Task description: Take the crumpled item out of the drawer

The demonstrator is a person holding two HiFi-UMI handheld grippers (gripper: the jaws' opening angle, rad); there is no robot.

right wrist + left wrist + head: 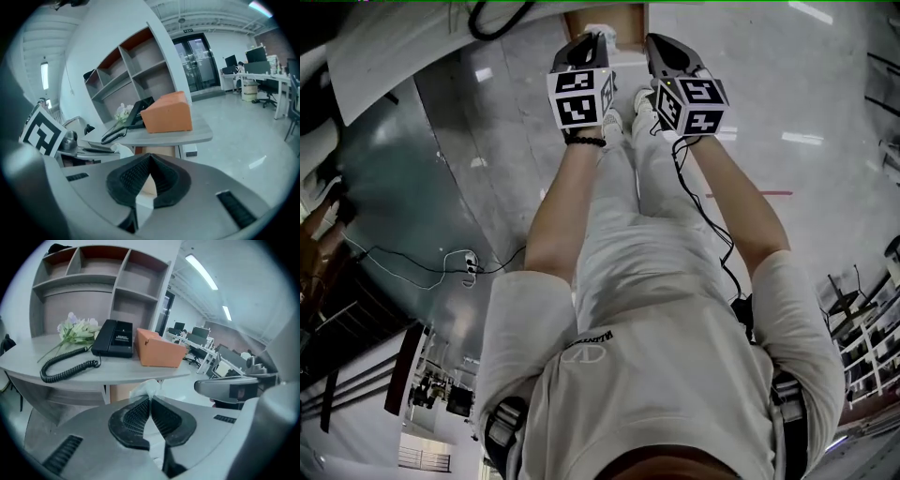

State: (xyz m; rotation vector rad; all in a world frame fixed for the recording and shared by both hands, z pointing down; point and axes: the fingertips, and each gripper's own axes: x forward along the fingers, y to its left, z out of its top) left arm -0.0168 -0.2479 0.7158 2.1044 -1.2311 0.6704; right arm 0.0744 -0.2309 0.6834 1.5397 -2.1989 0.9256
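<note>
A crumpled white item (pixel 148 388) sticks out past the tips of my left gripper (pixel 150 399), whose jaws are shut on it. In the head view that left gripper (pixel 596 39) is held out in front of the person, the white item (pixel 604 31) at its tip just before the wooden drawer (pixel 609 17). My right gripper (pixel 658 45) hovers beside it, a little to the right. Its jaws (pixel 150 158) are shut with nothing between them. From the right gripper view the crumpled item (pixel 121 150) shows at the left, in front of the drawer opening (pixel 161 151) under the desk.
The grey desk (pixel 93 372) carries a black telephone (pixel 114 337) with a coiled cord, an orange box (pixel 157 350) and white flowers (pixel 78 328), with open shelves (pixel 93 282) behind. The person's legs and a black cable (pixel 705 216) hang below the grippers. Office desks and chairs stand further off.
</note>
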